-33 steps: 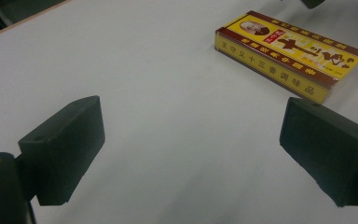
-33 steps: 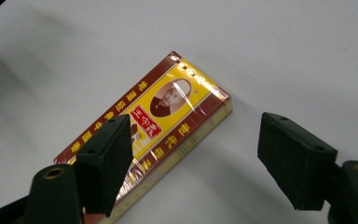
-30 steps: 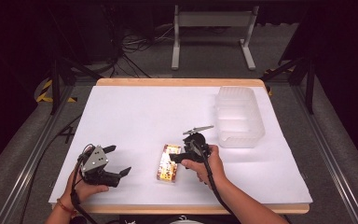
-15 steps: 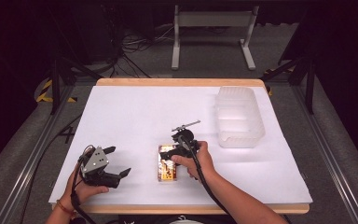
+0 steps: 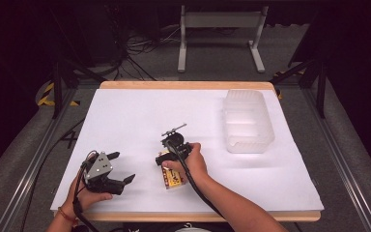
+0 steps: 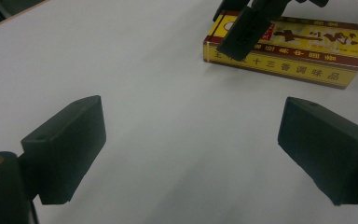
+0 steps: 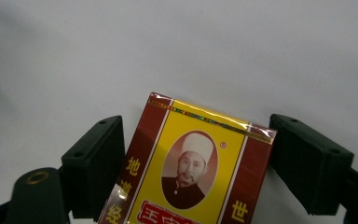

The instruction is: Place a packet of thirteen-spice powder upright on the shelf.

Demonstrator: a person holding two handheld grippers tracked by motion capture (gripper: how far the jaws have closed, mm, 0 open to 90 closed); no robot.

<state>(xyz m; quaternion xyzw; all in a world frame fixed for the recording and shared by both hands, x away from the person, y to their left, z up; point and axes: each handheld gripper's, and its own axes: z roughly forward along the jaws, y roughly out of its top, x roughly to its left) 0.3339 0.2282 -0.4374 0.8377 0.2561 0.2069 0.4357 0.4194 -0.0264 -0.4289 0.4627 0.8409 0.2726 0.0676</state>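
Since a second earlier, the right gripper [image 5: 166, 155] had slid leftward and down onto the box [image 5: 172, 177], which lay where it had been on the white table [image 5: 140, 121]. In the right gripper view, its two black jaws stood on either side of the box's [image 7: 193, 172] top end: the right jaw met the box's corner, while the left sat just beside the maroon edge, and whether it pressed there could not be told. So the fingers bracketed the box, a firm grip unconfirmed. The box itself was yellow and maroon with a printed portrait and lay flat near the front middle of the table. The person's right hand [image 5: 191, 162] wrapped the gripper's body, a cable trailing back along the forearm.

The left gripper [image 5: 119, 168] had kept its place near the front left edge, jaws spread wide and empty over bare tabletop. In the left gripper view, the box [image 6: 289, 44] lay well ahead with a jaw of the right gripper [image 6: 244, 28] over its near end. A clear plastic bin [image 5: 248, 121] sat well apart at the far right.
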